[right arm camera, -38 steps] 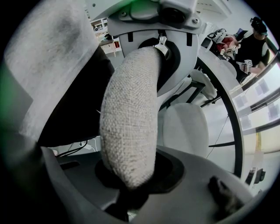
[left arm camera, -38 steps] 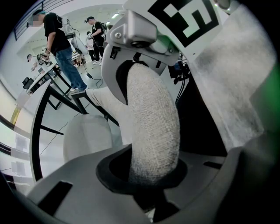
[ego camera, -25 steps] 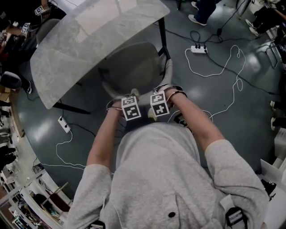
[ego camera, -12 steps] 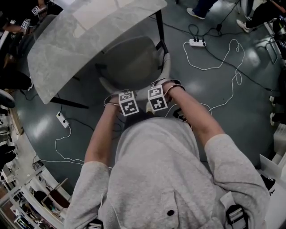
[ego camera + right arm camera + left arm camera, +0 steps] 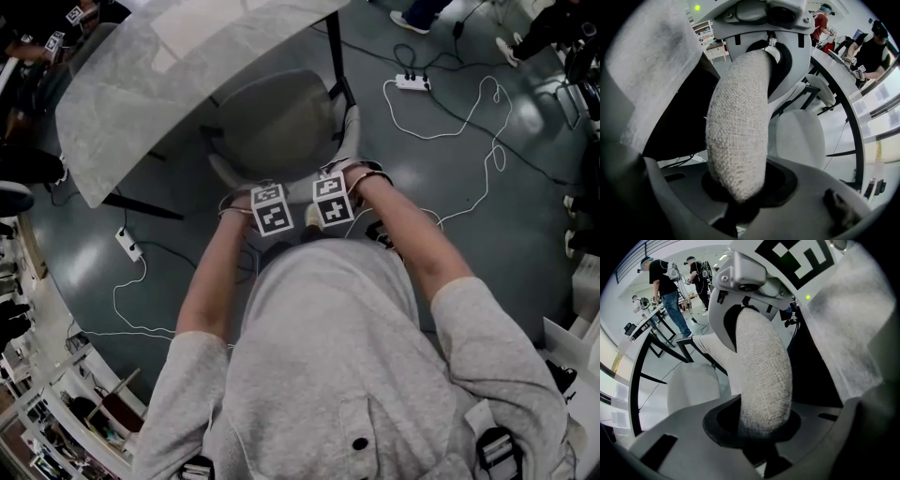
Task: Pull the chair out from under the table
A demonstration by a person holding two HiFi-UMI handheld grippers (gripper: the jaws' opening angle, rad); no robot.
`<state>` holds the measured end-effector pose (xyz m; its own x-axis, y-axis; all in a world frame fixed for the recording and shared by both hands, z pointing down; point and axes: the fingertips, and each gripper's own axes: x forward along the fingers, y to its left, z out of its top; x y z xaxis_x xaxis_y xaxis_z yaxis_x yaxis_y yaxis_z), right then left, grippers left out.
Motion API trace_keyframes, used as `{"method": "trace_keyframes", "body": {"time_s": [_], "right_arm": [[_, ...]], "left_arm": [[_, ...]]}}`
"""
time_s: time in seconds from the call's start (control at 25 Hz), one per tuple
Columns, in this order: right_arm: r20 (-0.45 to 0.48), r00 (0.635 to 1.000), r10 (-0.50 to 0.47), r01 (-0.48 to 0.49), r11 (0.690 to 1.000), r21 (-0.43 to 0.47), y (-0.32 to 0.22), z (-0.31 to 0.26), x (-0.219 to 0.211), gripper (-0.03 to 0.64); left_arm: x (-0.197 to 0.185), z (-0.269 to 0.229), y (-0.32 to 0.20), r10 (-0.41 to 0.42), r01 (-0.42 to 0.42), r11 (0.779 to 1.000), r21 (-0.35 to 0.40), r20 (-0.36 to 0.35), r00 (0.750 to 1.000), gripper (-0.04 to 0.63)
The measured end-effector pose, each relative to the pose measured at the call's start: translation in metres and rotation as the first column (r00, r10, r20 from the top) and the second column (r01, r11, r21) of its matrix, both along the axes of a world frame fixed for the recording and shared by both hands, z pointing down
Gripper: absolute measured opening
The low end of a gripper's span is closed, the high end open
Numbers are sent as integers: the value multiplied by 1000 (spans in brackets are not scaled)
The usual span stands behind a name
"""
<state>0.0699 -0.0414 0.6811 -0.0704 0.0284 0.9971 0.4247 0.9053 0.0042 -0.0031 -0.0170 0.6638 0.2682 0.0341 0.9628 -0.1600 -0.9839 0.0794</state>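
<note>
The left gripper [image 5: 271,210] is clamped on the woven top rim [image 5: 764,376] of the backrest, its jaws pressed against the fabric from either side. The right gripper [image 5: 333,201] is closed on the same rim just beside it, and both are pointed steeply down. The rim is run crosswise from one gripper to the other. Its long axis is laid left to right in front of the person, and it is curved round towards each end.

Beyond the grippers the chair [image 5: 281,141] is faced away from them, towards the table [image 5: 141,94]. Its pale grey seat [image 5: 272,117] is tucked partly beneath that table: the far left part is covered by the marbled tabletop [image 5: 187,56], while the near part is left showing. A black table leg [image 5: 338,56] is seen just beyond the right gripper, beside the seat. Farther off to that gripper's right, a white power strip [image 5: 413,82] is laid on the grey floor [image 5: 534,197].
</note>
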Motion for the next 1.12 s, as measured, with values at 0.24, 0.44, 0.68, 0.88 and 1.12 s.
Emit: {"method": "trace_keyframes", "body": {"time_s": [0.24,0.44,0.68,0.88,1.12], "right_arm": [[-6,1000,8,-8,1000,-8,13,0,6,84],[-12,1000,9,-9,1000,-13,20,0,4,84],[-16,1000,15,-15,1000,-17,24,0,3,86],[-17,999,28,-28,999,-17,33,0,1,86],[-18,999,38,-39,999,-21,47,-2,0,86]], "left_arm": [[5,-1,13,5,-5,1000,0,-6,1000,91],[3,-1,19,8,-9,1000,-12,-15,1000,91],[2,-1,22,10,-10,1000,-8,-8,1000,91],[0,-2,29,21,-21,1000,-7,-12,1000,92],[-2,-3,42,37,-37,999,-8,-6,999,91]]}}
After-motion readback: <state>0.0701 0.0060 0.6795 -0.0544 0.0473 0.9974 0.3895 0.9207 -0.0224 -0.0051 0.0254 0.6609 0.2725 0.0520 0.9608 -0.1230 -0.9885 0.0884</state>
